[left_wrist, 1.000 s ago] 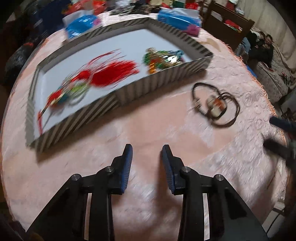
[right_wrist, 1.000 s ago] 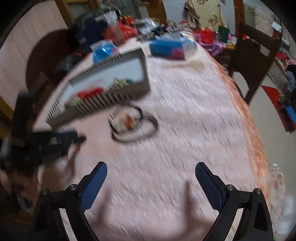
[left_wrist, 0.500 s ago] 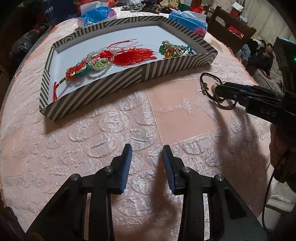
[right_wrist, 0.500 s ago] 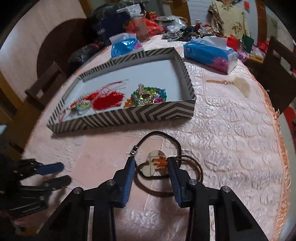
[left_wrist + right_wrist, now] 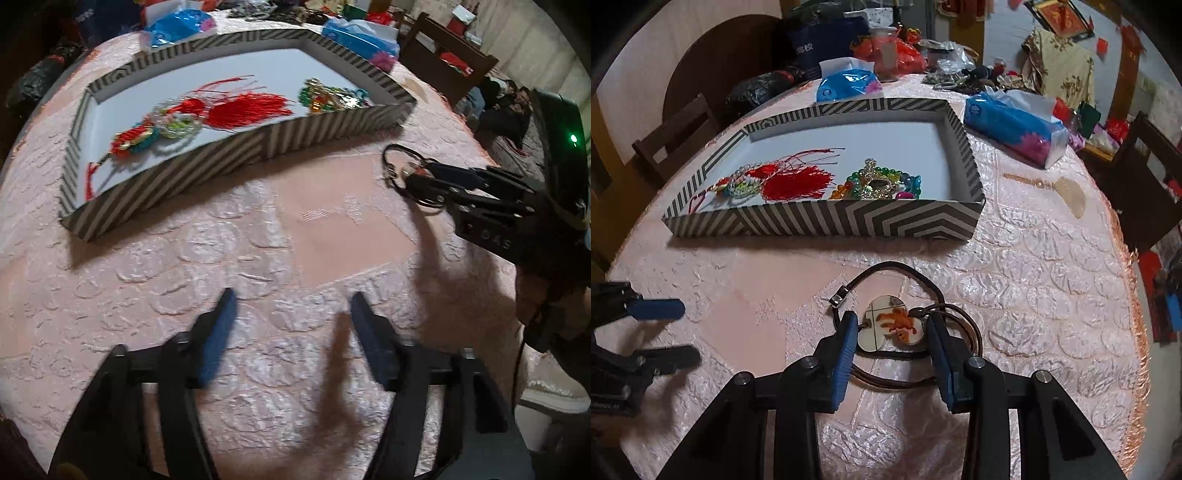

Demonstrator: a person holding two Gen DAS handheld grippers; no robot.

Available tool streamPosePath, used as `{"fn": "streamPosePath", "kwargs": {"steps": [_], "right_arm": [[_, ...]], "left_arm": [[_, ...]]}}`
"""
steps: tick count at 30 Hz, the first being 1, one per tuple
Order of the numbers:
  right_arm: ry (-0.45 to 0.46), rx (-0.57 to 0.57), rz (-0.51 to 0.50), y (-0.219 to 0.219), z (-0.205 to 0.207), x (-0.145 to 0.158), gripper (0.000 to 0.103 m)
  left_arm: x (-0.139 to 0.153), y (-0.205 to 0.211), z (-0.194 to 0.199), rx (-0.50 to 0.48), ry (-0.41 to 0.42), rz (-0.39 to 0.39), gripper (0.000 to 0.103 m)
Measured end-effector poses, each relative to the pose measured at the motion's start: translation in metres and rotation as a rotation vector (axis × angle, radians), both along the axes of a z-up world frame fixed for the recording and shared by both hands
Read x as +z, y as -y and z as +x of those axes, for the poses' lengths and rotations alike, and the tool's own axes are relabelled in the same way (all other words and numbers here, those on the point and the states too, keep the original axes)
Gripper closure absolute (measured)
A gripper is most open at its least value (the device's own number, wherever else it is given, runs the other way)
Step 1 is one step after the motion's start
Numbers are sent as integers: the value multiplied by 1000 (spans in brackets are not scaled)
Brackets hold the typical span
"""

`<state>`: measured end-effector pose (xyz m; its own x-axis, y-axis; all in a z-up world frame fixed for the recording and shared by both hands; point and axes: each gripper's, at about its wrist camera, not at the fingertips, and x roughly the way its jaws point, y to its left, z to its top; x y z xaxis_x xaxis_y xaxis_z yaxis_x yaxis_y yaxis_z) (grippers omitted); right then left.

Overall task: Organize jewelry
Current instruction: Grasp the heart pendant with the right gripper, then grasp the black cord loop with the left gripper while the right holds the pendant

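Note:
A striped tray (image 5: 827, 221) holds a red tassel charm (image 5: 790, 182) and a beaded bracelet (image 5: 879, 184); it also shows in the left wrist view (image 5: 207, 177). A dark cord necklace with a pale flower-shaped pendant (image 5: 890, 326) lies on the pink tablecloth in front of the tray. My right gripper (image 5: 892, 330) is low at the table with its fingers on either side of the pendant, partly open. In the left wrist view the right gripper (image 5: 417, 177) sits over the cord necklace (image 5: 397, 166). My left gripper (image 5: 291, 306) is open and empty above bare cloth.
Two blue tissue packs (image 5: 1012, 129) (image 5: 849, 83) lie behind and right of the tray. A small comb-like ornament (image 5: 1067, 192) lies on the cloth at the right. Clutter fills the table's far end. Chairs (image 5: 1145, 177) stand around the table.
My left gripper has opened wider. My right gripper has come down and forward so its fingers now flank the pendant, and they stand a little further apart.

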<state>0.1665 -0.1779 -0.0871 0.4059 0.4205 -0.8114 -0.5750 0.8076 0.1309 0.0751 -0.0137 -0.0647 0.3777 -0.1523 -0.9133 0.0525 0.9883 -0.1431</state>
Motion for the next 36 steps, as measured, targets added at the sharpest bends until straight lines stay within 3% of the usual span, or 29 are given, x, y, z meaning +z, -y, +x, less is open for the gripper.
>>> {"fn": "streamPosePath", "kwargs": {"steps": [1, 5, 12, 20, 24, 26, 30, 34, 36], "right_arm": [[-2, 1, -5, -1, 0, 1, 67], [-21, -33, 1, 6, 1, 10, 67], [-45, -184, 150, 73, -19, 48, 67], [-148, -217, 118, 105, -62, 21, 67], [-176, -197, 84, 102, -74, 5, 67], [-157, -191, 75, 101, -79, 2, 67], [-157, -197, 109, 106, -80, -1, 67], [-151, -183, 110, 105, -78, -2, 67], [-147, -172, 101, 104, -80, -2, 67]], "left_arm": [[-1, 3, 1, -10, -8, 2, 21], [-1, 7, 2, 3, -10, 22, 21], [14, 23, 23, -7, 62, 25, 21], [19, 71, 71, -83, 96, 55, 22], [11, 82, 93, -80, 72, 53, 39], [6, 82, 96, -77, 55, 62, 57], [0, 86, 98, -76, 65, 93, 72], [-1, 81, 96, -86, 65, 37, 97], [-2, 80, 94, -91, 66, 18, 98]]}}
